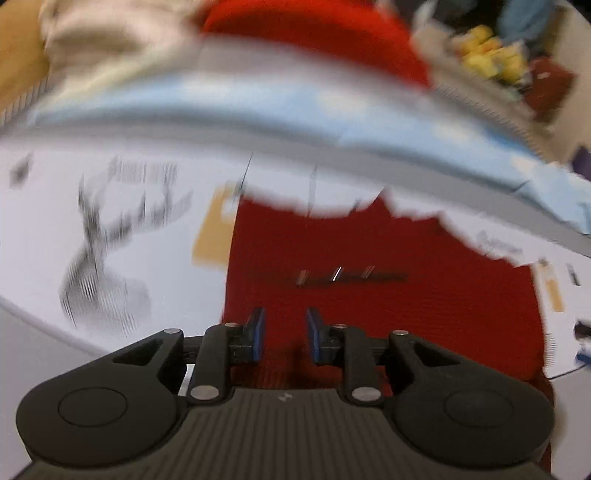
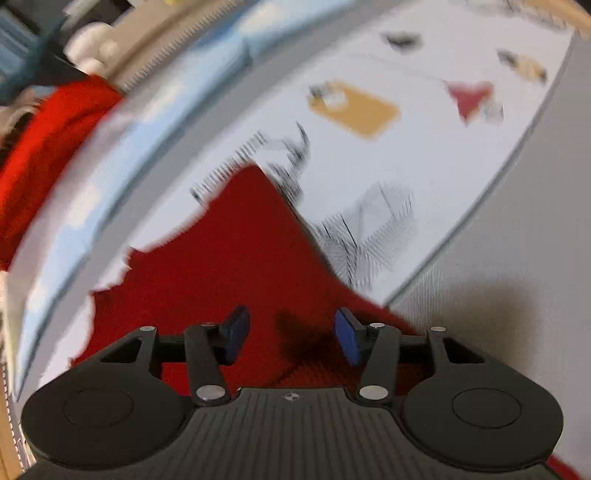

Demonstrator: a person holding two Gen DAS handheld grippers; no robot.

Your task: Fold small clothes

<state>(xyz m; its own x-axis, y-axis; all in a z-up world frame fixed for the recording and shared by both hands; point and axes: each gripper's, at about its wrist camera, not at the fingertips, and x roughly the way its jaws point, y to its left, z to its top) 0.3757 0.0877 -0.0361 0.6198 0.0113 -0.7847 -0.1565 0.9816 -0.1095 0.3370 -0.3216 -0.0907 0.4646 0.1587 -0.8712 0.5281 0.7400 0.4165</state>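
- The white printed sheet covered the work surface ahead of and beside both pairs of jaws; it probably served as a flat, plain bed on which small clothes could be spread and creased. Both views were smeared by motion, so its prints read only as dark hatching and an ochre patch.
- A pale blue and grey band curved across beyond the sheet, well ahead of the jaws. What it was could not be told.
- A second red mass lay past that band, near yellow and dark red items; possibly more laundry waiting, though the blur forbade certainty.
- The red knitted garment, the task's thing, lay flat on the sheet directly under and ahead of both jaw pairs, with a dark bar-shaped mark ahead of the left jaws. Spread like that, it looked ready for a fold not yet begun.
- The right gripper had its blue pads wide apart, nothing between them, over the garment's near edge with a shadow beneath.
- The left gripper stood narrower but still parted, gripping nothing; whether either touched the knit could not be told.
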